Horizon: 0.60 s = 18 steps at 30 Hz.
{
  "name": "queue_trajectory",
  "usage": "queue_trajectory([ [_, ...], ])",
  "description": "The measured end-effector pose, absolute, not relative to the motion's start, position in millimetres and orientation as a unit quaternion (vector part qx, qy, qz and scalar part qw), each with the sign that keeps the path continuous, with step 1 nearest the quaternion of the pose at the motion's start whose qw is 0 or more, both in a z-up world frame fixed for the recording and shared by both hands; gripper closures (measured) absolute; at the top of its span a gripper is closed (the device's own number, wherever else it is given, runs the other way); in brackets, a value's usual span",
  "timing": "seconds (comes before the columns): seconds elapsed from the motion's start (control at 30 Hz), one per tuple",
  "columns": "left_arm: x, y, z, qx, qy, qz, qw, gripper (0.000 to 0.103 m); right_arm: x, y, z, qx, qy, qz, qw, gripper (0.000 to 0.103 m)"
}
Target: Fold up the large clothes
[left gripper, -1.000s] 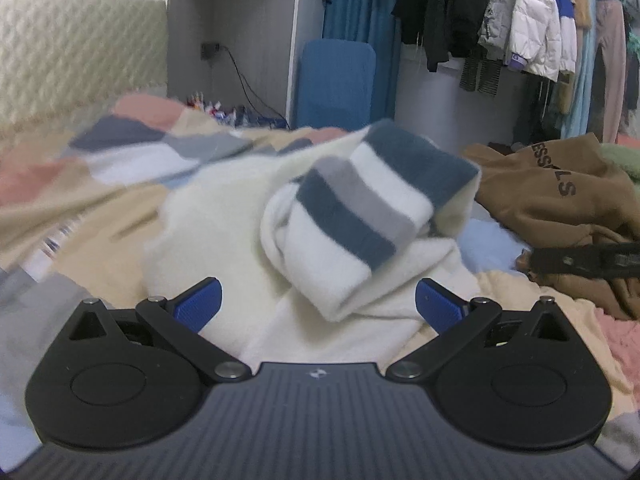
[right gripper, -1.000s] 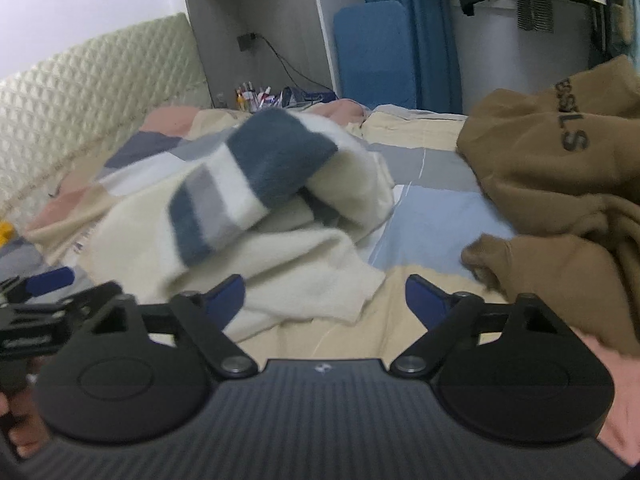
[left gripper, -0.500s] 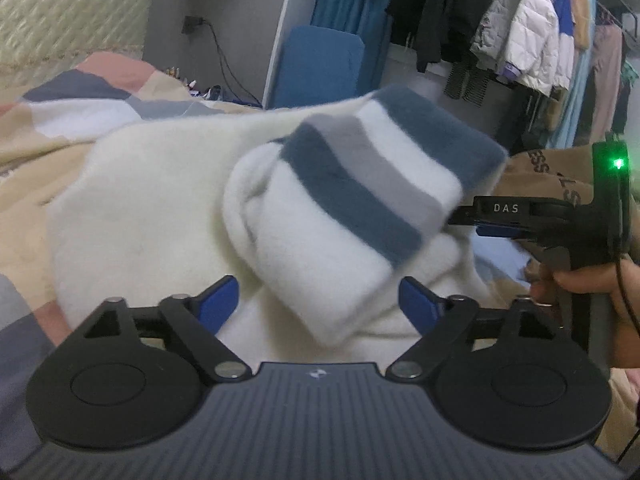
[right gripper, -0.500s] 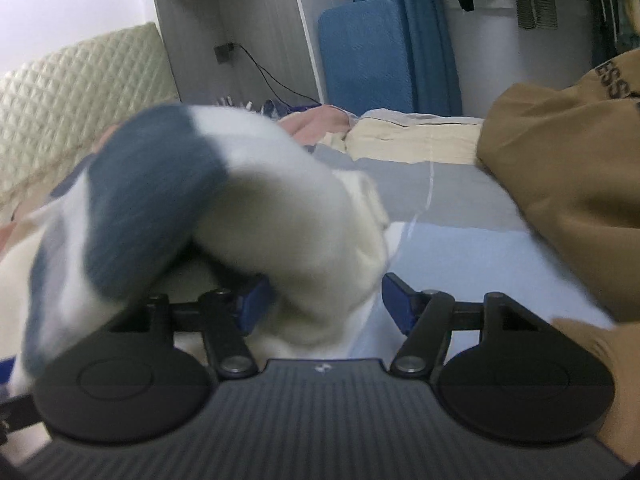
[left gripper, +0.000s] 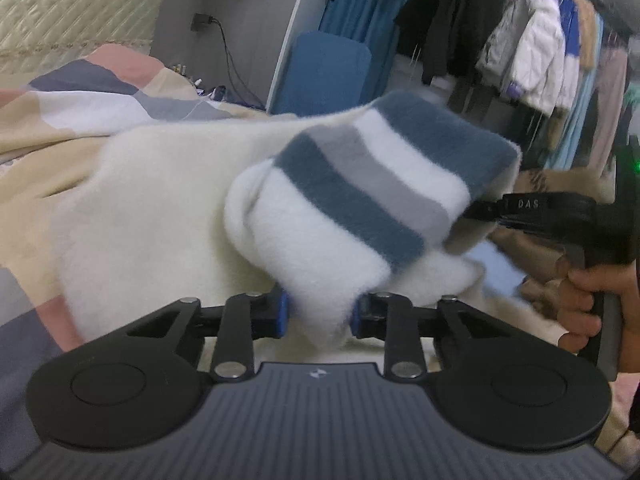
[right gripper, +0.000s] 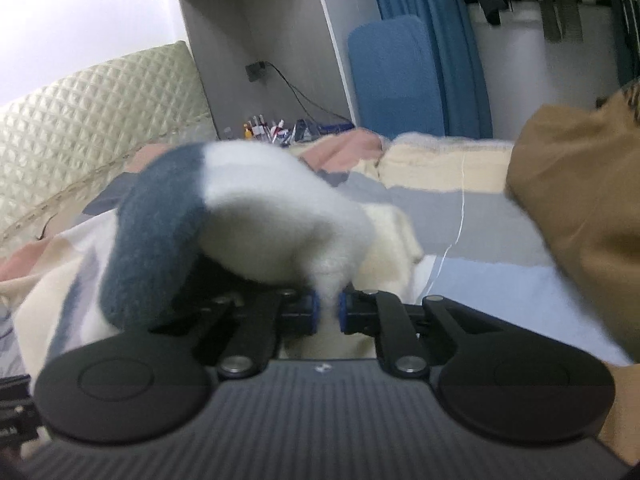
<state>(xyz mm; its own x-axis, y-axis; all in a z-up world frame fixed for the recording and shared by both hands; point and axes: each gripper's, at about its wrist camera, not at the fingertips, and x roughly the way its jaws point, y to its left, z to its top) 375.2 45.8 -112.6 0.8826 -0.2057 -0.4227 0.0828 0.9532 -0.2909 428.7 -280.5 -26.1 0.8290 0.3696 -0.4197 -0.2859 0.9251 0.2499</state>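
A fluffy cream sweater (left gripper: 160, 216) with blue and grey stripes lies bunched on the bed. Its striped part (left gripper: 372, 184) is lifted. My left gripper (left gripper: 320, 314) is shut on a white fold of it at the near edge. My right gripper (right gripper: 328, 312) is shut on another fold of the sweater (right gripper: 260, 220); it also shows in the left wrist view (left gripper: 520, 208), its tips under the striped end on the right.
A patchwork bedspread (right gripper: 460, 208) covers the bed. A brown hoodie (right gripper: 580, 200) is heaped on the right. A quilted headboard (right gripper: 80, 120), a grey cabinet (right gripper: 272, 40), a blue panel (left gripper: 324, 72) and hanging clothes (left gripper: 532, 60) stand behind.
Both grippers moved in onto the sweater and closed on it. They were open one second ago. The striped part is now raised between them.
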Motion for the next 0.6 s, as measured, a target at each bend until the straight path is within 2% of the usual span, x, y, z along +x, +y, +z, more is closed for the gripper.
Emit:
queue_trajectory([
  [0.23,326.4,60.0,-79.1,-0.149,0.187,-0.071,0.968,0.076,371.0,-273.9,19.6,0.054,0.198,0.173,0.963,0.092],
  [0.6,185.3,85.7,-7.9,-0.16,0.091,-0.049,0.982,0.079,231.2,-271.2,59.9,0.015,0.125,0.172,0.977,0.092],
])
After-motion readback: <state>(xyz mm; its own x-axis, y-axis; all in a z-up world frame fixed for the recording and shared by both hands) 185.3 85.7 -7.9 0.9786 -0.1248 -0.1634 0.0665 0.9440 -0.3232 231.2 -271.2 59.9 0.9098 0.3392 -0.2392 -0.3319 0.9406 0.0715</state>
